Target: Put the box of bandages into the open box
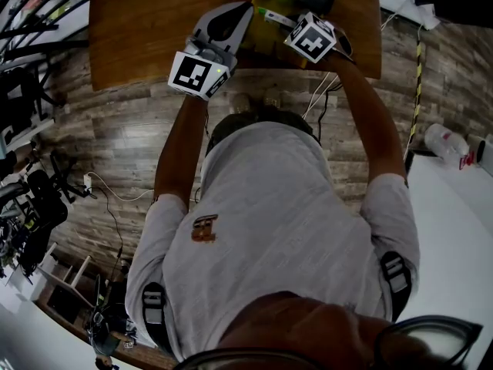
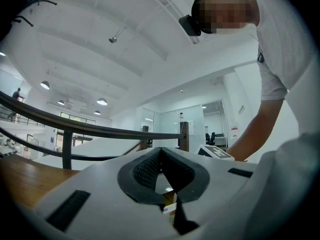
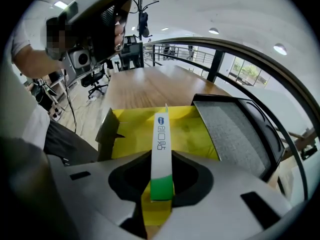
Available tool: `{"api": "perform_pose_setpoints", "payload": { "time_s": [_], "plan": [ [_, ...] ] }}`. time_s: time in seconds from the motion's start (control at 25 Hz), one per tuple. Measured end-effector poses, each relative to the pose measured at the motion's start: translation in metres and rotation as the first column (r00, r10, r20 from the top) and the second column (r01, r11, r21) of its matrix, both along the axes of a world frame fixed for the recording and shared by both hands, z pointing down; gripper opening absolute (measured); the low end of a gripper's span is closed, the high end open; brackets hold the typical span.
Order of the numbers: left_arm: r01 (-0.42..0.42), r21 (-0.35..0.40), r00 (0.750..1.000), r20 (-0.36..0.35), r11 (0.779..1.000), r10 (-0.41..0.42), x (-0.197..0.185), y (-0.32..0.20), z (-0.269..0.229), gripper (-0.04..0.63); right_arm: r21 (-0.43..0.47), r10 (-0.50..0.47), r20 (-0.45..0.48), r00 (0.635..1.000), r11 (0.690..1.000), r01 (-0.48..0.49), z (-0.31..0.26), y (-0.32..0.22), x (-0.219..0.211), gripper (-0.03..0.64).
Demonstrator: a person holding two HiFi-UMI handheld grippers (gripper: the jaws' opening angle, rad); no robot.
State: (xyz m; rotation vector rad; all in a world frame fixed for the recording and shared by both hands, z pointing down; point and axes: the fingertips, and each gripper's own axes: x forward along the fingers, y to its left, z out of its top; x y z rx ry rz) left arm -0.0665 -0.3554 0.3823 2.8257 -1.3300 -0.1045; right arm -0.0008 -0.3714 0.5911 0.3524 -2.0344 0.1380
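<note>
A thin white and green box of bandages stands on edge between the pads of my right gripper, which is shut on it. It hangs over the open yellow box, whose flaps are spread on the wooden table. From the head view, the right gripper and the bandage box are over the yellow box. My left gripper is beside that box on its left. It points up at the ceiling, fingertips together and holding nothing.
A dark tray with a grey mat lies just right of the yellow box. The table's near edge runs below both grippers, with the wood floor and cables beneath. A railing curves behind the table.
</note>
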Motion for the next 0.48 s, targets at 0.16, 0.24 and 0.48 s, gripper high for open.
{"api": "perform_pose_setpoints", "payload": {
  "time_s": [0.16, 0.24, 0.48],
  "plan": [
    [-0.003, -0.007, 1.0, -0.002, 1.0, 0.003, -0.0015, -0.0007, 0.0039, 0.018, 0.004, 0.001, 0.011, 1.0, 1.0, -0.001, 0.0012, 0.0, -0.0015, 0.103],
    [-0.006, -0.011, 1.0, -0.003, 1.0, 0.006, -0.0023, -0.0012, 0.0056, 0.018, 0.001, 0.003, 0.019, 1.0, 1.0, -0.003, 0.0018, 0.0002, -0.0032, 0.116],
    [-0.013, -0.017, 1.0, 0.001, 1.0, 0.013, -0.004, 0.0004, 0.0083, 0.018, -0.014, 0.017, 0.051, 0.999, 1.0, -0.016, -0.0006, 0.0025, -0.0062, 0.185]
  ]
}}
